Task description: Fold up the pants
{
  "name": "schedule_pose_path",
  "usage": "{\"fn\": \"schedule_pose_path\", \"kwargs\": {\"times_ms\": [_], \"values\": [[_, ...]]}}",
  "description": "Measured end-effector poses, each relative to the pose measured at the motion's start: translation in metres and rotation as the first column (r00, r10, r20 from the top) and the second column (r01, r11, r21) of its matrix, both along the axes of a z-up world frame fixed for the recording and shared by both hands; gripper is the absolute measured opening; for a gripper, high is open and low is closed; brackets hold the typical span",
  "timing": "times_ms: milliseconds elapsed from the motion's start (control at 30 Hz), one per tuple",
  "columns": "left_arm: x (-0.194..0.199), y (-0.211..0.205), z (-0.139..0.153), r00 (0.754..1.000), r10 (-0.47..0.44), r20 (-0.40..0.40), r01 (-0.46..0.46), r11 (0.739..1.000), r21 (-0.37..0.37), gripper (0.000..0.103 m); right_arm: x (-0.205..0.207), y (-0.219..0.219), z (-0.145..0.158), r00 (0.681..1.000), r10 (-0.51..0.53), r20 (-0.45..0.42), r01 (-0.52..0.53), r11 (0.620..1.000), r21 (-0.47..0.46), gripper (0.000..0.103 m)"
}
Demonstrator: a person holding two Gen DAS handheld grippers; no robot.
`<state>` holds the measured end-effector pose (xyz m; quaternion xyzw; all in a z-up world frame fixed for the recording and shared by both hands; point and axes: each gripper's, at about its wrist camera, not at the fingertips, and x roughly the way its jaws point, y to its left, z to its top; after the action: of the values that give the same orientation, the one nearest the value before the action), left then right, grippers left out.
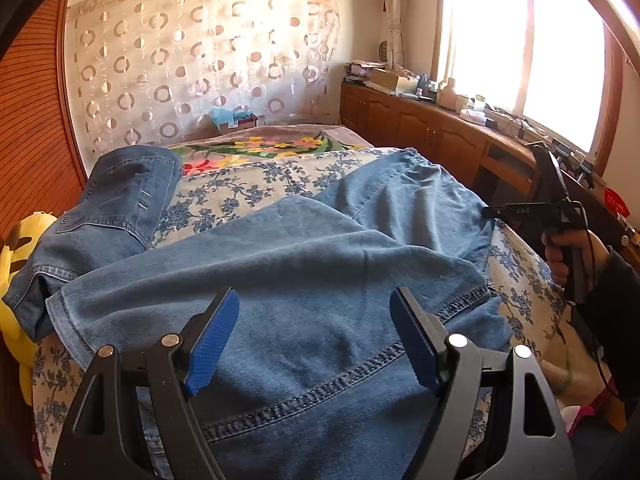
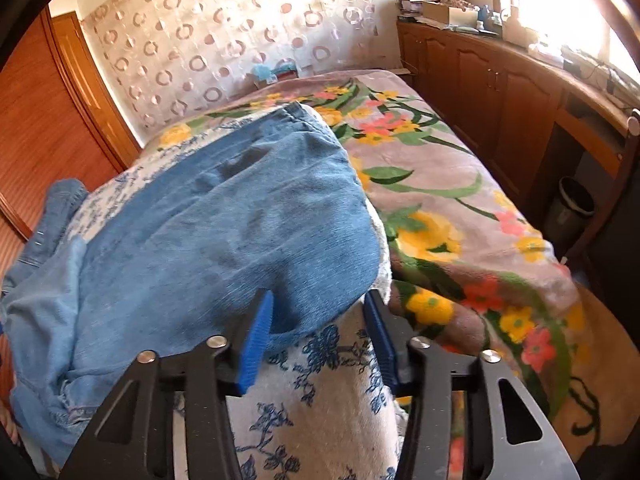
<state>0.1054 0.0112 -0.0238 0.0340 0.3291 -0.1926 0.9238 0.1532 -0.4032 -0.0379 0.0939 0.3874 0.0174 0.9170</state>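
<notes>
Light blue denim pants [image 1: 304, 280] lie spread over the bed, a stitched hem nearest me. My left gripper [image 1: 314, 320] is open and hovers just above the leg near the hem, touching nothing. In the right wrist view the same pants [image 2: 224, 232] lie across the white and blue floral cloth [image 2: 320, 400]. My right gripper [image 2: 316, 316] is open, its blue pads on either side of the pants' rounded lower edge, not closed on it. The right gripper also shows in the left wrist view [image 1: 560, 208], held in a hand at the bed's right side.
A second, darker pair of jeans [image 1: 120, 200] lies at the bed's left by a yellow plush toy [image 1: 16, 280]. A flowered blanket [image 2: 460, 208] covers the far and right side of the bed. A wooden cabinet [image 1: 420, 124] with clutter runs along the window. A bin [image 2: 572, 204] stands by it.
</notes>
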Motion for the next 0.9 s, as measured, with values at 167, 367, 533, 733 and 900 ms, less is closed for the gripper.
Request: {"fn": "schedule_pose_path", "kwargs": {"times_ms": [167,367,533,733,900], "values": [[-0.001,0.0,-0.002,1.0,0.003,-0.002,-0.003,1.0,0.001,0.079,0.005,0.005,0.003,0.999,-0.048,0.012,0.049,0.997,-0.059,0.005],[-0.003,0.006,-0.002,1.0,0.019,-0.003,-0.019,1.0,-0.005,0.078,-0.004,0.012,0.014,0.996,0.01,0.083,-0.007,0.999,-0.038,0.002],[-0.007,0.013,0.001,0.999,0.037,0.005,-0.037,0.999,-0.013,0.079,-0.017,0.032,0.04,0.984,0.072,0.162,-0.067,0.997,-0.035,0.002],[-0.013,0.028,0.008,0.998,0.065,0.023,-0.065,0.998,-0.018,0.079,-0.04,0.069,0.077,0.949,0.189,0.253,-0.184,0.982,-0.044,0.002],[-0.019,0.047,0.017,0.994,0.102,0.037,-0.101,0.994,-0.032,0.079,-0.067,0.118,0.103,0.892,0.327,0.311,-0.323,0.944,-0.064,0.002]]}}
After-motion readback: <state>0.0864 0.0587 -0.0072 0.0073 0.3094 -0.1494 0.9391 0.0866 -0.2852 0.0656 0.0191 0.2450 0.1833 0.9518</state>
